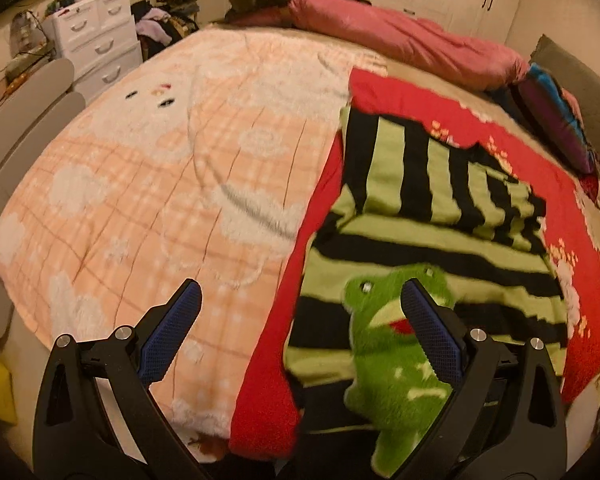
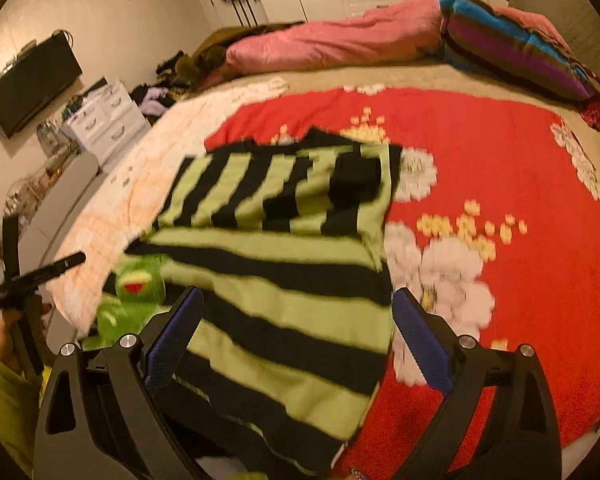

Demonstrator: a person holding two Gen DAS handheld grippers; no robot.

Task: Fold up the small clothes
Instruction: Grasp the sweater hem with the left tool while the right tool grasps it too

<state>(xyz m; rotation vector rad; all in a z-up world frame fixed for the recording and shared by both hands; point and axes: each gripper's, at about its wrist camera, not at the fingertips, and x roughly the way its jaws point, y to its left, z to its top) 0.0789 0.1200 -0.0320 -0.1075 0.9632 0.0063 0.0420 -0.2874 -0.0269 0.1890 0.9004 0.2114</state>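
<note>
The jaws of the left gripper [image 1: 302, 304] stand wide apart and hold nothing, hanging over the near edge of the bed [image 1: 140, 184]. In the left wrist view one blue pad is over the peach checked blanket [image 1: 148, 208], the other over the striped sweater [image 1: 432, 216], which lies spread on the red flowered blanket [image 1: 572, 208] toward the bed's right side. A green frog figure [image 1: 396, 364] on the sweater's front sits at the near hem, just under the inner pad. The top part of the sweater looks turned over onto the body, its stripes running the other way. In the right wrist view the right gripper [image 2: 296, 312] is likewise spread wide and empty, low over the sweater's near right part, with one pad above the stripes and the other above the red blanket beside the garment's right edge. The other tool's tip [image 2: 66, 262] and a hand [image 2: 8, 332] in a green sleeve show at the far left, by the bed's near left edge. Both views are blurred, so exact edges are hard to place. The risks I would judge: pads closing on the fleecy blanket along with the knit, dragging both; or a pinch through the thick frog patch slipping and leaving the fold crooked.
</note>
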